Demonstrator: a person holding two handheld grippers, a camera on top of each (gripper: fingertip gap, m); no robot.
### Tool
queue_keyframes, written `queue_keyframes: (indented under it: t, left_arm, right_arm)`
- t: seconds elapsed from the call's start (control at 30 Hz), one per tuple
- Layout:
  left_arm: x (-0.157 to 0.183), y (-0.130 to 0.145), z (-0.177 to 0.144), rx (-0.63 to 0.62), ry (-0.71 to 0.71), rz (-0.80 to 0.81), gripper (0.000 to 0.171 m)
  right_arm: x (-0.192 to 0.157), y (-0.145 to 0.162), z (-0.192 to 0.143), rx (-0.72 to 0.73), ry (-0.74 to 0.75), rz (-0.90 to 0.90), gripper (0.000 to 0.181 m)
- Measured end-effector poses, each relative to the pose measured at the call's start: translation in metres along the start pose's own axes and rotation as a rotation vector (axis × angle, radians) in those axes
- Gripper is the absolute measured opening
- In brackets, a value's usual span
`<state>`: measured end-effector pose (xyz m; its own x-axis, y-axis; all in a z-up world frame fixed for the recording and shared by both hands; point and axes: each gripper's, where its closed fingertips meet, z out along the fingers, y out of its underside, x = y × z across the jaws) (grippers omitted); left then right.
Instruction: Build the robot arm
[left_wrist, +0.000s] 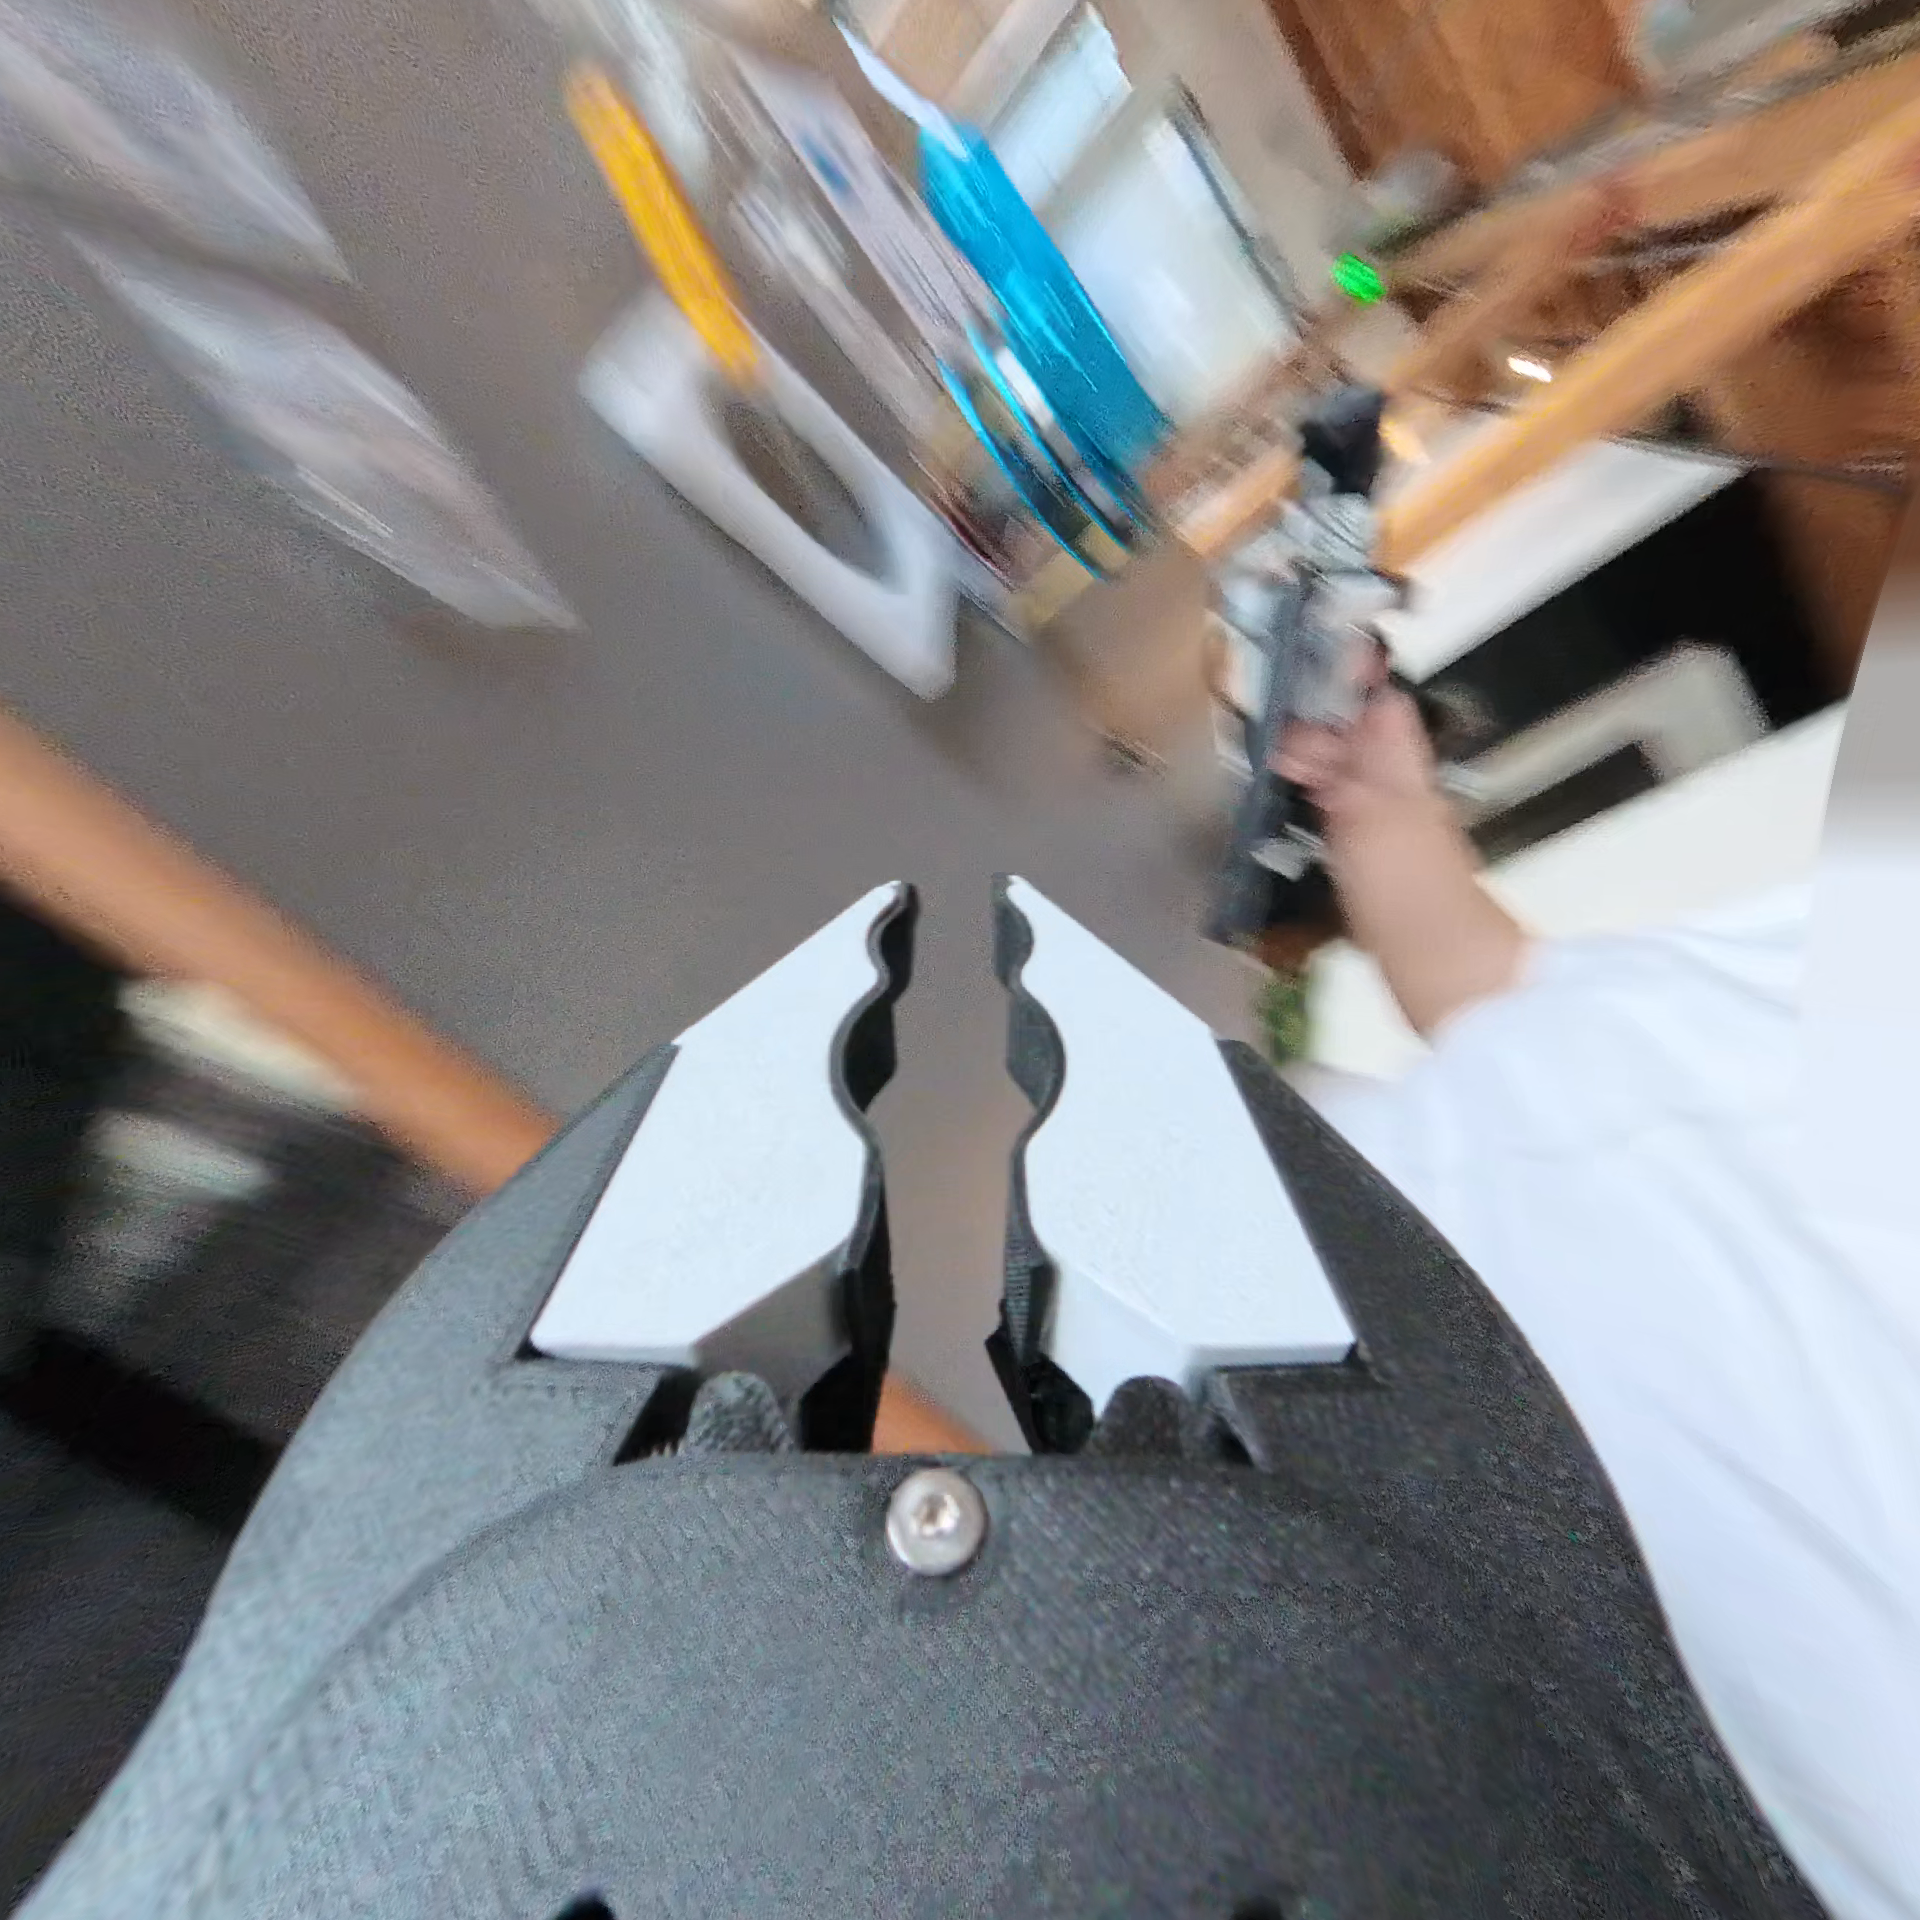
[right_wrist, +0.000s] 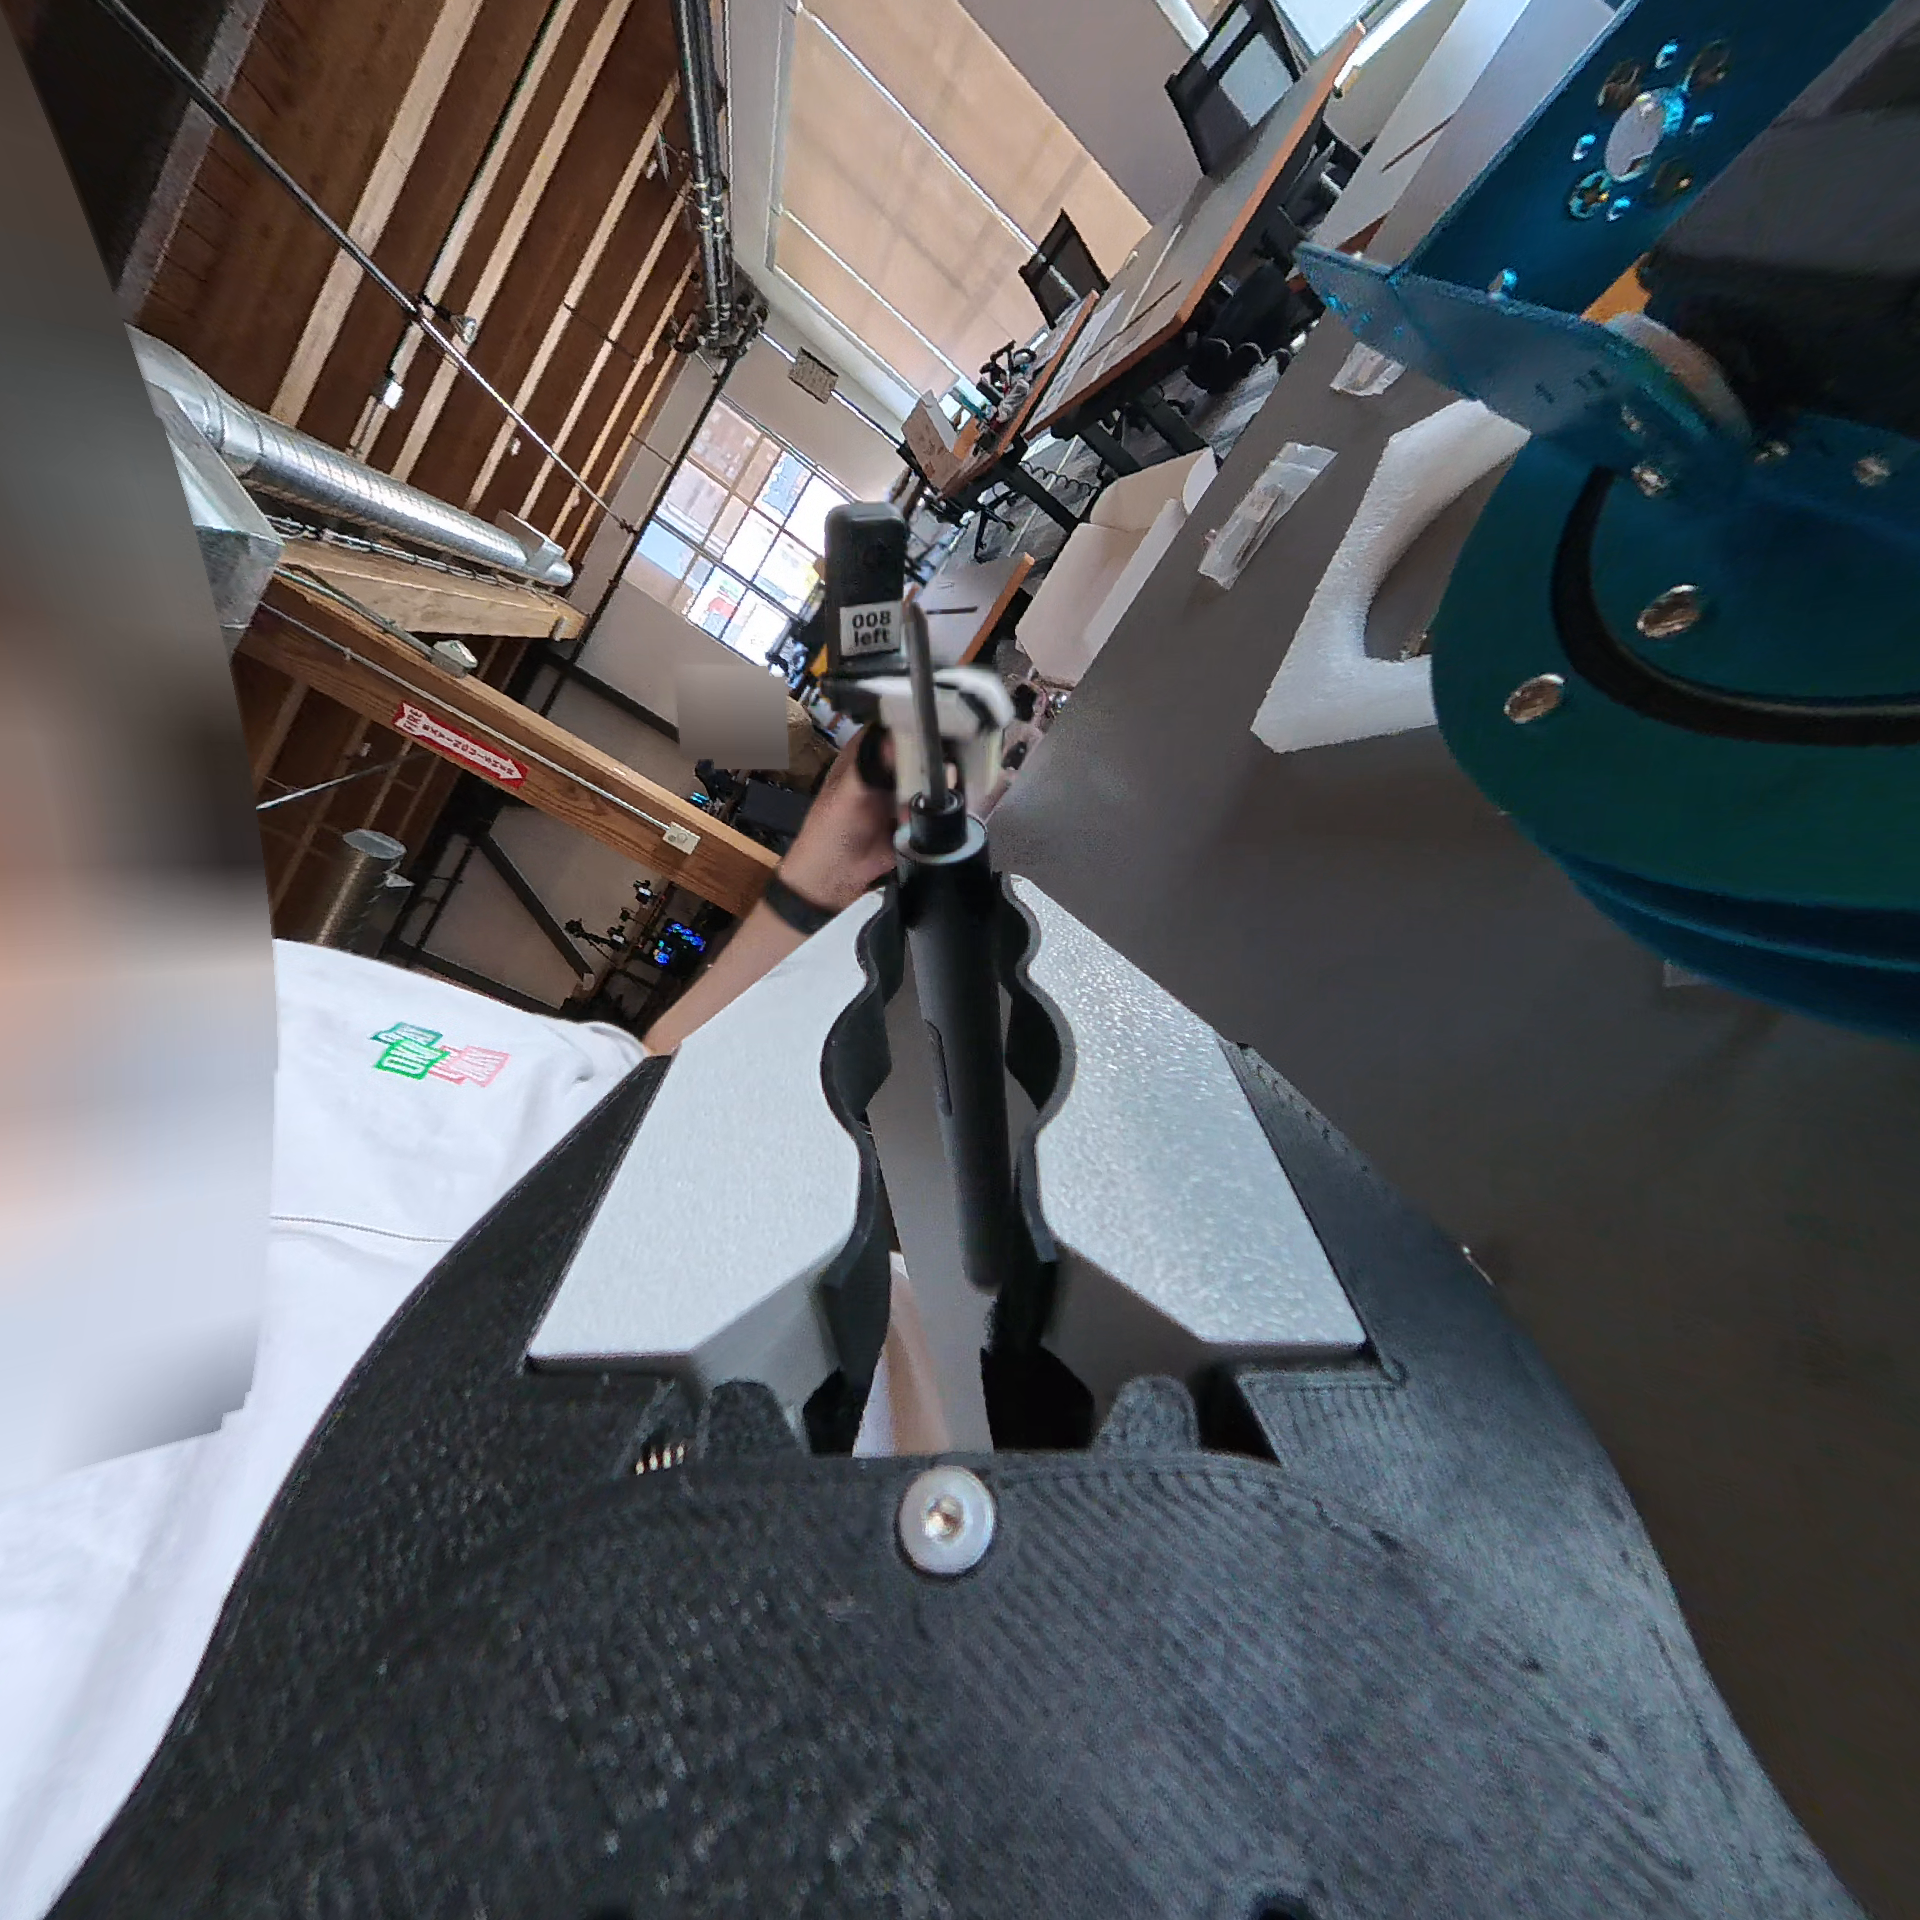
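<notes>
My left gripper (left_wrist: 954, 899) hangs above the grey table (left_wrist: 499, 790), empty, with its jaws a narrow gap apart. The left wrist view is motion-blurred. My right gripper (right_wrist: 948, 904) is shut on a black-handled screwdriver (right_wrist: 961, 1049), whose thin metal shaft (right_wrist: 921, 686) points away from the camera. A blue metal disc assembly (right_wrist: 1662, 665) stands on the table just right of the right gripper; it also shows blurred in the left wrist view (left_wrist: 1039, 343). Each view shows the other gripper held in a hand: the left gripper (right_wrist: 914, 707), the right gripper (left_wrist: 1299, 686).
A white foam block (right_wrist: 1340, 623) with a round cut-out lies beside the blue assembly, also seen in the left wrist view (left_wrist: 727, 468). Small clear bags (right_wrist: 1262, 509) lie farther along the table. A person in a white shirt (right_wrist: 416, 1143) is close behind. Desks and chairs (right_wrist: 1143, 312) stand beyond. About 25 centimeters separates my left fingertips from my right.
</notes>
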<state>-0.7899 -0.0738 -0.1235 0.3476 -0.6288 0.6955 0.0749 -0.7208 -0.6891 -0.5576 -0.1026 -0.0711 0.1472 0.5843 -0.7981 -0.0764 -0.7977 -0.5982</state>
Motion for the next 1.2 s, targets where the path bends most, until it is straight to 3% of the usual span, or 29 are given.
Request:
queue_keyframes:
  t: [0.07, 0.1, 0.13, 0.2, 0.33, 0.47, 0.6, 0.87, 1.2]
  left_arm:
    - [-0.029, -0.043, -0.025, 0.168, -0.068, 0.104, 0.021]
    - [-0.035, -0.054, -0.029, 0.186, -0.058, 0.133, 0.020]
    - [-0.048, -0.059, -0.030, 0.162, -0.100, 0.177, 0.021]
    - [-0.083, -0.067, -0.024, 0.111, -0.206, 0.277, 0.046]
    - [-0.096, -0.075, -0.011, 0.051, -0.058, 0.334, 0.026]
    - [-0.098, -0.066, 0.003, -0.176, -0.098, 0.532, 0.024]
    - [-0.107, -0.051, 0.019, -0.321, -0.207, 0.563, 0.020]
    - [-0.108, -0.053, 0.023, -0.266, -0.333, 0.567, 0.017]
    - [-0.107, -0.051, 0.023, -0.276, -0.265, 0.477, 0.000]
  right_arm:
    - [-0.002, -0.003, 0.002, 0.009, -0.010, 0.006, 0.015]
    - [-0.002, -0.005, 0.004, 0.013, -0.006, 0.008, 0.015]
    - [-0.002, -0.006, 0.005, 0.016, 0.000, 0.004, 0.015]
    - [-0.001, -0.008, 0.009, 0.020, 0.019, -0.007, 0.015]
    - [0.000, -0.011, 0.013, 0.057, 0.065, 0.000, 0.015]
    - [-0.002, -0.008, 0.020, 0.075, 0.107, -0.003, 0.016]
    - [-0.001, -0.005, 0.025, 0.094, 0.159, -0.013, 0.016]
    - [-0.004, 0.001, 0.031, 0.129, 0.183, -0.014, 0.016]
    - [-0.007, 0.003, 0.033, 0.134, 0.179, -0.017, 0.016]
